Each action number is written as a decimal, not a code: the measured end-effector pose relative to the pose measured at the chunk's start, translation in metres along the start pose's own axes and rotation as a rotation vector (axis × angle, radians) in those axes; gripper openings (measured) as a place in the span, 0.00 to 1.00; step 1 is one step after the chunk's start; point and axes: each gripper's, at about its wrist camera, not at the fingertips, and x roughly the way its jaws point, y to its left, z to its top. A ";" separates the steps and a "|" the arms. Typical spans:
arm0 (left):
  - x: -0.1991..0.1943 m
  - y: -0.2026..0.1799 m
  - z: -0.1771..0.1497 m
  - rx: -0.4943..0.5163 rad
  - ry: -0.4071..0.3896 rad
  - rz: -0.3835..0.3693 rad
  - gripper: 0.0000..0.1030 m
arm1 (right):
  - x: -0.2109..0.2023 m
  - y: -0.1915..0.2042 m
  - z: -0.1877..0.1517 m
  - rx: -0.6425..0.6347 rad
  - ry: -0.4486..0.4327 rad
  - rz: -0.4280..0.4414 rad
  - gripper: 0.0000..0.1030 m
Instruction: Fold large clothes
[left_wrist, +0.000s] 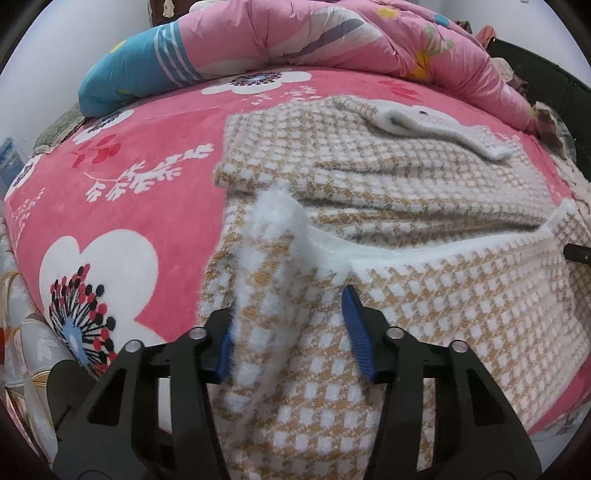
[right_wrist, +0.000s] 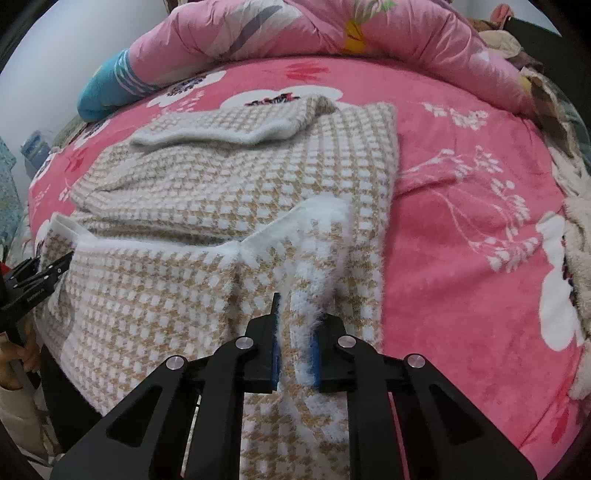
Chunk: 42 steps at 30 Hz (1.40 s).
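The right gripper (right_wrist: 294, 354) was clenched on a bunched hem fold of the tan-and-white checked sweater (right_wrist: 221, 192). The left gripper (left_wrist: 291, 332) straddled another hem fold, its blue pads (left_wrist: 356, 328) apart and not pressing it. The sweater lay on the pink floral blanket (right_wrist: 461, 229), its sleeve (right_wrist: 221, 129) folded across the far part. Beyond the sweater lay a pink quilt (left_wrist: 332, 33).

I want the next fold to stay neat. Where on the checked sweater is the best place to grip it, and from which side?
Grip the checked sweater by its fuzzy white hem at the two near corners, coming from the near bed edge. That band is raised off the pink blanket, so fingers can straddle it. The right gripper already pinches one corner; the left gripper straddles the other.
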 end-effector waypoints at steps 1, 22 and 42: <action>-0.001 0.001 0.001 -0.006 -0.003 -0.006 0.39 | -0.002 0.002 -0.001 -0.001 -0.006 -0.004 0.11; -0.093 0.007 0.003 -0.018 -0.248 -0.117 0.07 | -0.107 0.026 -0.020 -0.028 -0.281 -0.029 0.09; -0.074 0.018 0.173 0.037 -0.401 -0.084 0.07 | -0.078 0.000 0.156 -0.028 -0.456 -0.014 0.09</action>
